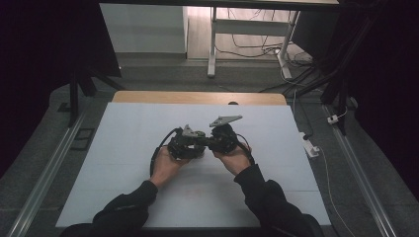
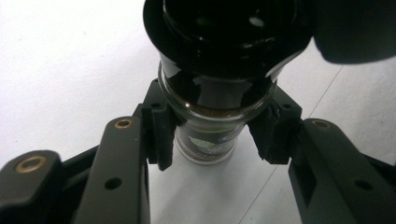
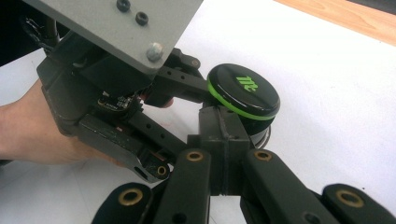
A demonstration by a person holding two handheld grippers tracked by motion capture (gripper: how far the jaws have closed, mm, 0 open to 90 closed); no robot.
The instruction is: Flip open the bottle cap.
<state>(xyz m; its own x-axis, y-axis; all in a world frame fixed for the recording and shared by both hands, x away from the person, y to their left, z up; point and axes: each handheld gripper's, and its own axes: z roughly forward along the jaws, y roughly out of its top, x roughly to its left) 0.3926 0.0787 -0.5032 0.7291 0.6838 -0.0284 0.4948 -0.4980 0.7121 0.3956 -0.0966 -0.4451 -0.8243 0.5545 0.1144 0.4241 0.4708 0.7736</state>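
A small glass jar (image 2: 205, 147) with dark brown contents wears a black lid (image 3: 243, 91) with a green ring and a green logo. My left gripper (image 2: 215, 140) is shut on the jar, its pads (image 2: 161, 137) pressing both sides just under the lid. My right gripper (image 3: 224, 133) is shut, pads pressed flat together, tips right against the jar below the lid's rim. Most of the jar's glass is hidden behind them there. In the high view both hands hold the left gripper (image 1: 200, 146) and the right gripper (image 1: 211, 142) tip to tip over the middle of the white table (image 1: 123, 148).
A strip of bare wood (image 1: 197, 97) runs along the table's far edge. Beyond it stand white desk legs (image 1: 212, 54) with loose cables (image 1: 257, 49) on the floor. A white cable (image 1: 326, 168) trails off the table's right side.
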